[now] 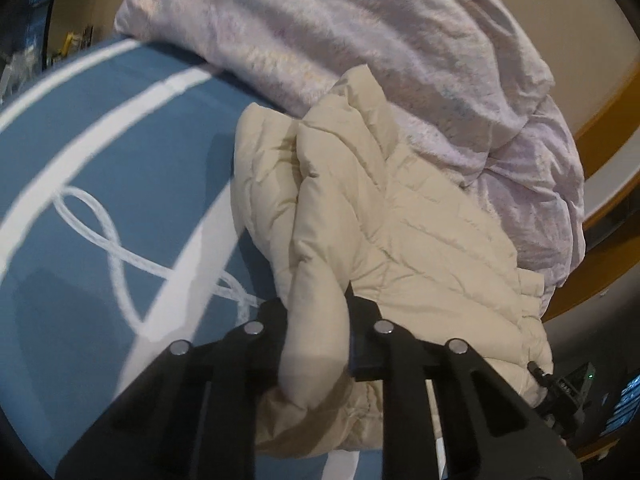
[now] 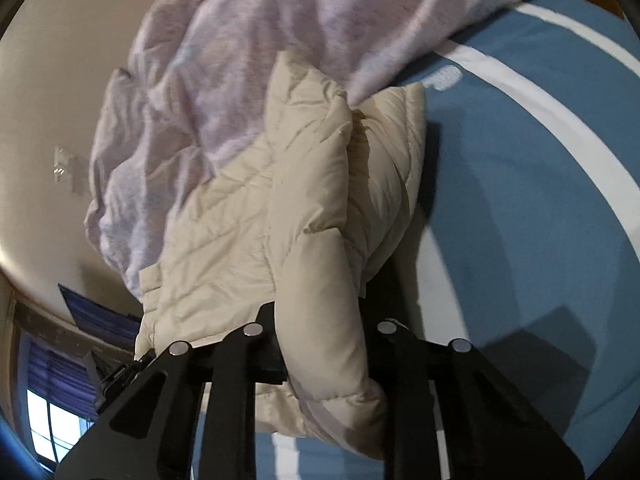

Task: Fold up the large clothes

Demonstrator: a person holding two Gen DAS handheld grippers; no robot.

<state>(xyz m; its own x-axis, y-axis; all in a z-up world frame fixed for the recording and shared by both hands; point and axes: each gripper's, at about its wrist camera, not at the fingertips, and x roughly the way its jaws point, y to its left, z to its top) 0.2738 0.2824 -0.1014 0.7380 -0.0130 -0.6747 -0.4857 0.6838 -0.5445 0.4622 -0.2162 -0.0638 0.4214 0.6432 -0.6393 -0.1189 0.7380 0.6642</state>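
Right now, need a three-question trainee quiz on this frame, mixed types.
1. True or false: both tools are clamped on the cream quilted puffer jacket.
2. The jacket lies on: A) a bare wooden floor B) a blue bedspread with white stripes C) a glass desk.
3. Fill in: behind the jacket is a rumpled pale ____ blanket.

Key: 1 true: the left tool and right tool each pinch a fold of jacket. 2 B. 3 lilac.
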